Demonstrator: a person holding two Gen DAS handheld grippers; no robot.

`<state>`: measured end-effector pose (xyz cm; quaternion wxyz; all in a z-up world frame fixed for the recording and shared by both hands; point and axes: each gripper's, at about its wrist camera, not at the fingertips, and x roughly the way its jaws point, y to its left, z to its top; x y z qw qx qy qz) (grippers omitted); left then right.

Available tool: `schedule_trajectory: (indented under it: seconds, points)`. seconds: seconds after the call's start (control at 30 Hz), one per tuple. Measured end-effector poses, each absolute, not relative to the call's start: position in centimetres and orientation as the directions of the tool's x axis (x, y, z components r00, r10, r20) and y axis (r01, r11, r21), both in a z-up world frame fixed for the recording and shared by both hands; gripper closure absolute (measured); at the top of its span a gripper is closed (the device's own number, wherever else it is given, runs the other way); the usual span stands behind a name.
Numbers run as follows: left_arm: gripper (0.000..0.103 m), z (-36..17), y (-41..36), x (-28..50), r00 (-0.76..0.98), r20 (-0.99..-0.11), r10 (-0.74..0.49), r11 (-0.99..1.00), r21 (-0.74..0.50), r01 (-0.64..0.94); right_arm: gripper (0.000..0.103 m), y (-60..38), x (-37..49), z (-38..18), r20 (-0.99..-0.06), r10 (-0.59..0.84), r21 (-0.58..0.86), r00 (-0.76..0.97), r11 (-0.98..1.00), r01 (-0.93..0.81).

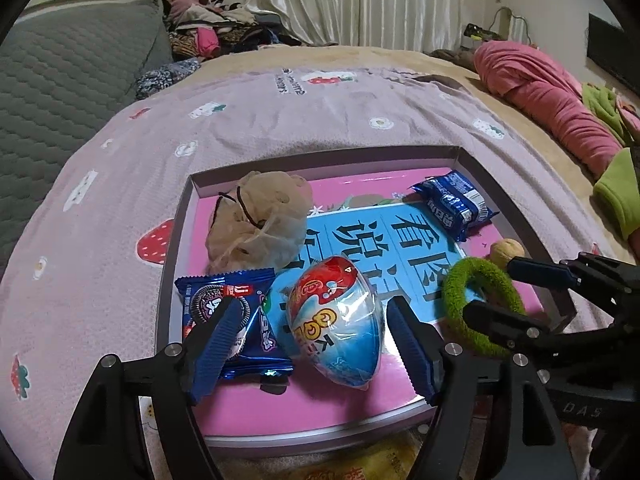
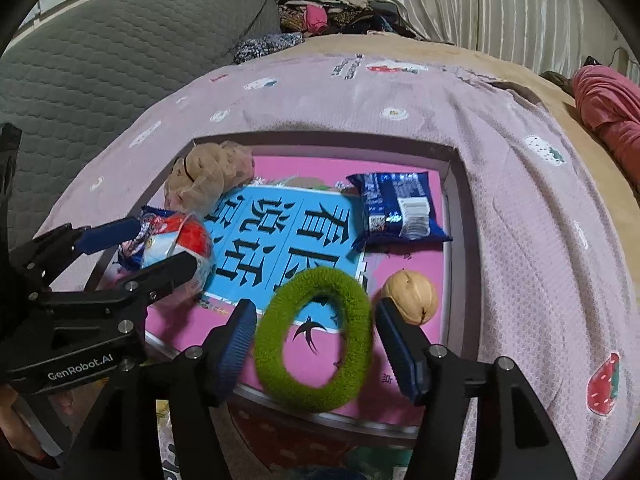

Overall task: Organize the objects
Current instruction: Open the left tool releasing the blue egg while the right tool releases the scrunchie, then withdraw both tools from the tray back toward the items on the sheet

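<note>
In the left wrist view, the left tongs (image 1: 310, 344) stand open above the near part of the shallow box (image 1: 176, 240), which lies on the bed with the lilac blanket (image 1: 280, 120). Between the two blue pads lies the egg-shaped toy (image 1: 336, 320) in clear wrap; the pads are on both sides of it but I cannot see them touching it. Just left of the egg is a blue cookie packet (image 1: 232, 320), partly under the left pad. Behind the egg sits a beige net pouch (image 1: 256, 220), and in the far right corner of the box a second blue packet (image 1: 452, 204). Right of the egg, the right tongs (image 1: 492, 292) come in around the green hair ring (image 1: 480, 304), with a walnut (image 1: 506, 250) just behind.

In the right wrist view, the right tongs (image 2: 316, 340) are open, and the green hair ring (image 2: 314, 340) stands between the pads, apart from both, over the near edge of the box (image 2: 448, 184). The walnut (image 2: 410, 296) lies just right of the ring. The left tongs (image 2: 152, 248) are at the egg toy (image 2: 188, 240), left of the ring
</note>
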<state>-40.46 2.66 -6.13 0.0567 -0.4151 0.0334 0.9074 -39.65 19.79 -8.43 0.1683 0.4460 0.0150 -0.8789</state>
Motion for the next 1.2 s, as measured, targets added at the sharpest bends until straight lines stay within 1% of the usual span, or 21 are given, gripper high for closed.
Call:
schedule_trajectory:
  seconds: [0.13, 0.23, 0.43, 0.53, 0.6, 0.67, 0.73, 0.83, 1.0, 1.1, 1.2]
  points:
    - [0.025, -5.6, 2.5, -40.1, -0.657, -0.75, 0.084, -0.991, 0.004, -0.131, 0.04, 20.3, -39.4, -7.7, -0.775, -0.281, 0.125, -0.566, -0.946, 0.298]
    - [0.021, -5.0, 2.5, -39.7, -0.679, -0.732, 0.061, -0.992, 0.032, -0.123, 0.035, 20.6, -39.2, -7.2, -0.766, -0.272, 0.12, -0.583, -0.951, 0.286]
    - [0.02, -4.3, 2.1, -39.4, -0.691, -0.721, 0.049, -0.994, 0.033, -0.104, 0.033, 20.8, -38.8, -6.3, -0.753, -0.261, 0.11, -0.604, -0.955, 0.275]
    - [0.016, -3.9, 2.0, -39.1, -0.696, -0.716, 0.047, -0.994, 0.032, -0.101, 0.027, 20.9, -38.5, -5.6, -0.737, -0.251, 0.101, -0.628, -0.959, 0.264]
    - [0.012, -3.5, 1.9, -38.8, -0.701, -0.711, 0.048, -0.994, 0.032, -0.1, 0.025, 21.0, -38.3, -5.2, -0.726, -0.251, 0.099, -0.64, -0.959, 0.264]
    - [0.006, -3.2, 1.7, -38.6, -0.709, -0.703, 0.05, -0.995, 0.03, -0.1, 0.023, 21.1, -38.1, -4.6, -0.713, -0.245, 0.095, -0.656, -0.962, 0.256]
    - [0.001, -2.8, 1.7, -38.4, -0.718, -0.694, 0.053, -0.995, 0.027, -0.099, 0.019, 21.1, -37.8, -4.2, -0.703, -0.238, 0.087, -0.67, -0.964, 0.252]
    - [0.001, -2.4, 1.6, -38.1, -0.723, -0.688, 0.059, -0.995, 0.021, -0.102, 0.016, 21.2, -37.3, -3.3, -0.682, -0.223, 0.071, -0.697, -0.968, 0.241]
    - [0.001, -1.8, 1.4, -37.7, -0.737, -0.674, 0.055, -0.995, 0.021, -0.094, 0.015, 21.6, -36.7, -2.1, -0.647, -0.219, 0.07, -0.73, -0.971, 0.23]
    - [0.001, -1.2, 1.2, -37.3, -0.748, -0.662, 0.052, -0.996, 0.021, -0.087, 0.012, 21.6, -35.9, -1.2, -0.625, -0.216, 0.065, -0.75, -0.972, 0.225]
    - [0.001, -0.5, 1.1, -36.4, -0.758, -0.65, 0.053, -0.996, 0.017, -0.084, 0.011, 21.5, -34.8, 0.1, -0.606, -0.22, 0.062, -0.765, -0.971, 0.23]
